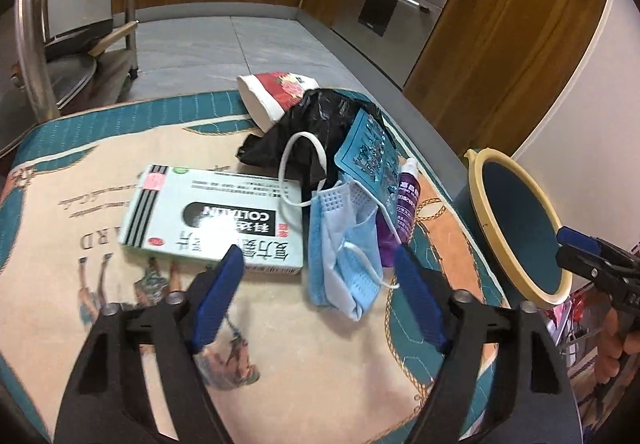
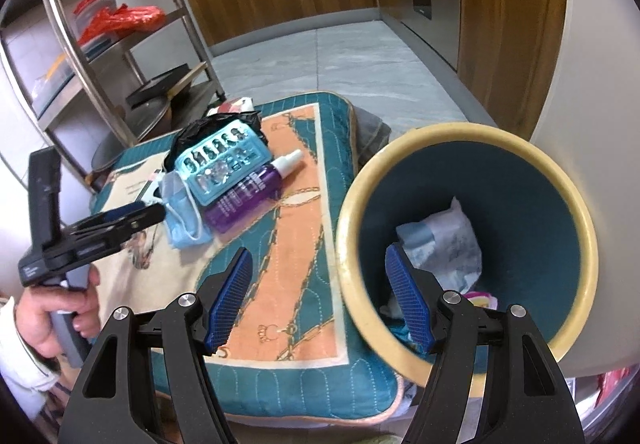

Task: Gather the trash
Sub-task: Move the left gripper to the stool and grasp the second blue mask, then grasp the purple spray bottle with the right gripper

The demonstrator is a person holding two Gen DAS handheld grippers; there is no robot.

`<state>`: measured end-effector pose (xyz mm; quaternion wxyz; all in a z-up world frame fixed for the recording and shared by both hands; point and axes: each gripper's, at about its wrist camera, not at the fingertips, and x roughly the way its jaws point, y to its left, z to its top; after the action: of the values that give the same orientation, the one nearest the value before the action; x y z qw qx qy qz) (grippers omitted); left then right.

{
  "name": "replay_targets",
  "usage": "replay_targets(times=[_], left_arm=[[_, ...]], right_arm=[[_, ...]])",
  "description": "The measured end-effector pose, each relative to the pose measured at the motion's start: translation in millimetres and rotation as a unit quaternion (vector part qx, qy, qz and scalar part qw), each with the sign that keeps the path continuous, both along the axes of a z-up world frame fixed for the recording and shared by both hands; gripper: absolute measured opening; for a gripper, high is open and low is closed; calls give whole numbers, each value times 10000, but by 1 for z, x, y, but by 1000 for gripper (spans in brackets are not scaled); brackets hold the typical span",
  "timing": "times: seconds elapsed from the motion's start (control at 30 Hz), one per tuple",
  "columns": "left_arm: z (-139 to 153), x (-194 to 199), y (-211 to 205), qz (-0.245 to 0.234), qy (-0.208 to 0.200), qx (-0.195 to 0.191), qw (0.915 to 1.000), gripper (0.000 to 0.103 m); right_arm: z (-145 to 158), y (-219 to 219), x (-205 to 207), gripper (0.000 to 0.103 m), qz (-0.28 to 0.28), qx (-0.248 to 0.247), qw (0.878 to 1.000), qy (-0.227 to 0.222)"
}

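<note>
A patterned mat [image 1: 120, 203] lies on the grey tiled kitchen floor, and the rubbish is heaped along its far side. The left gripper [image 1: 320, 284] hangs tilted down over the mat with its blue jaws spread and nothing between them; below it lie a crumpled blue face mask [image 1: 344, 244] and the near edge of a pale green medicine box [image 1: 216, 219], the left jaw tip over the box's front edge, though whether it touches I cannot tell. Just beyond the mask lie a purple spray bottle [image 1: 407, 203] on its side, a teal blister pack [image 1: 370, 151] resting partly on the bottle, a crumpled black plastic bag [image 1: 320, 119] and, farthest off, a tipped-over paper cup [image 1: 272, 95] with a red print. The mask's white ear loop drapes over the box's corner. At the mat's right edge stands a bin [image 2: 468, 147], dark teal with a cream rim, its mouth tipped toward the right gripper [image 2: 320, 296]. That gripper's jaws are also spread apart and empty; it hovers at the bin's rim, one jaw over the mat and the other over the bin's mouth. Inside the bin lie a crumpled white wrapper [image 2: 444, 244] and a few smaller scraps. A person's hand [image 2: 52, 312] grips the left tool's handle.
</note>
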<state>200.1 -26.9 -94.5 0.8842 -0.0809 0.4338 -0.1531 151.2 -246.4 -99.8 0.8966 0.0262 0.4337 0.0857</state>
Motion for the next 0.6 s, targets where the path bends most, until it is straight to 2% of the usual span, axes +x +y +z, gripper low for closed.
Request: replay_targets(times=[0.03,0.1,0.2,0.23,0.3,0.43,0.6], left_arm=[[-2,2,-1,-13,17,13,10000,63],[-7,6,-6,-58,81,23,9999,61],[-12,8,-11,-151,121,12,9998,50],[-13,8,-11,-180,138,-13,9997,36],[-15,6,-12,-242,230,-74,9994,21],[-12,-4,-6,-233,296,-311,9988,14],[-4,-22,4,-251,356,-423,9982,11]], right_arm=[[-1,1,0,70,7,8,10000,18],[-2,3,1,70,31,18,10000,56],[-4,7,2,70,65,7,9999,92],[-4,7,3,70,73,9,9999,102],[-5,9,4,70,96,9,9999,123],[-7,10,4,70,113,22,9998,158],[-4,16,6,70,178,56,9997,140]])
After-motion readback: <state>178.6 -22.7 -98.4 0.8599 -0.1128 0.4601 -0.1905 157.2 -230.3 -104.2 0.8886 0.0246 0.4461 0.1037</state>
